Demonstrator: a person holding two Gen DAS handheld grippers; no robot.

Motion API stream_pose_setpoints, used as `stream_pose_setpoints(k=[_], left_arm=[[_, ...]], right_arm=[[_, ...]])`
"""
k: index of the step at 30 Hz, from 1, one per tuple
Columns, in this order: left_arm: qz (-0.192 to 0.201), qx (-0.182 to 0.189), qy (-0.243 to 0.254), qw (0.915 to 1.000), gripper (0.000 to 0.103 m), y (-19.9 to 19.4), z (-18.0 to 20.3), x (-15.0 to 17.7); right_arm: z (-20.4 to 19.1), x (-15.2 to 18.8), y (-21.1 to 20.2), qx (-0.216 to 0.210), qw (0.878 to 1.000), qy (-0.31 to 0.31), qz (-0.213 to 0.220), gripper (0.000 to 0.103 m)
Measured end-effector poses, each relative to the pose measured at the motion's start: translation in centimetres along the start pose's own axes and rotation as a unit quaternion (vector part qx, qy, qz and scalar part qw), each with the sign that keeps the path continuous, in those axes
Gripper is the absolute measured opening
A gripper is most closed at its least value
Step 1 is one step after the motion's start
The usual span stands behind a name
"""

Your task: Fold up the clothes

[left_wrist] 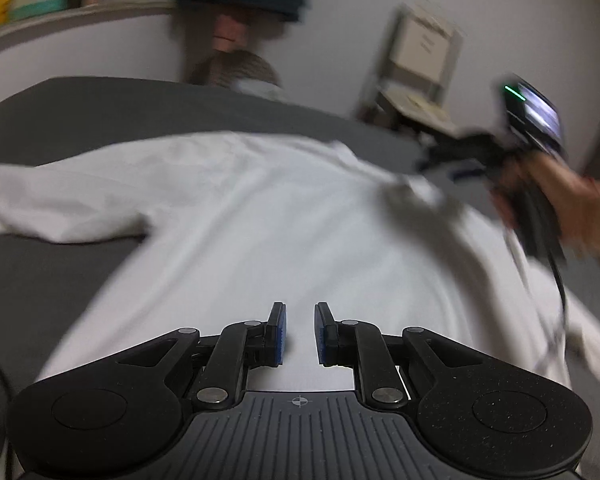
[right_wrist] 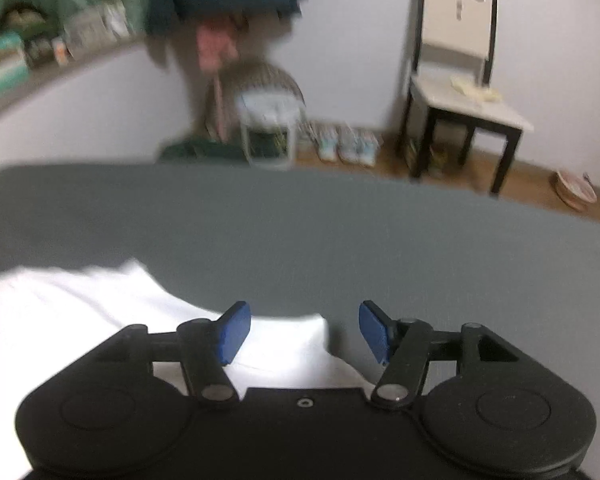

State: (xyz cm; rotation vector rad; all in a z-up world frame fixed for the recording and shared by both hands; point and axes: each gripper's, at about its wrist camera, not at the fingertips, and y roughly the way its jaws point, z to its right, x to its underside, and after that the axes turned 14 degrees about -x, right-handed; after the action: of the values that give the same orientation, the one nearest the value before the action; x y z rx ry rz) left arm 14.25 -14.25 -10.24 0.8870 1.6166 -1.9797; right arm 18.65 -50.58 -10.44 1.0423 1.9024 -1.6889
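The left gripper (left_wrist: 299, 332) and right gripper (right_wrist: 305, 332), both parted and empty, hover over the white shirt (left_wrist: 260, 220), probably limp, light, best pinched at its hem corners.

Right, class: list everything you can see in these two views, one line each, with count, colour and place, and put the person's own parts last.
shirt: one, white, spread flat on the grey surface, a sleeve reaching out to the left
surface: one, dark grey, under the shirt
chair: one, white seat and back with dark legs, by the far wall
clear container: one, see-through with a pale lid, on the floor beyond the surface
shoes: pale, count unclear, on the floor by the wall
shelf items: several, mixed colours, blurred, far left
left gripper: one, black with blue pads, open over the shirt
right gripper: one, black with blue pads, open at the shirt's edge
hand: one, holding the right gripper
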Motion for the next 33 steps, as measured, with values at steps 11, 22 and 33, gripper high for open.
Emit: stream_pose_setpoints(k=[11, 22, 33], left_arm=[[0.007, -0.168, -0.347, 0.9226, 0.016, -1.9, -17.2, -2.6], [-0.016, -0.091, -0.355, 0.9305, 0.016, -1.1, -16.1, -3.3], [-0.01, -0.147, -0.493, 0.8576, 0.092, 1.6, -23.9, -2.9]], right_arm=[[-6.9, 13.1, -16.0, -0.245, 0.965, 0.078, 0.059, 0.069], [5.2, 24.3, -25.4, 0.01, 0.927, 0.348, 0.136, 0.068], [4.7, 24.5, -22.9, -0.106, 0.902, 0.388, 0.159, 0.068]])
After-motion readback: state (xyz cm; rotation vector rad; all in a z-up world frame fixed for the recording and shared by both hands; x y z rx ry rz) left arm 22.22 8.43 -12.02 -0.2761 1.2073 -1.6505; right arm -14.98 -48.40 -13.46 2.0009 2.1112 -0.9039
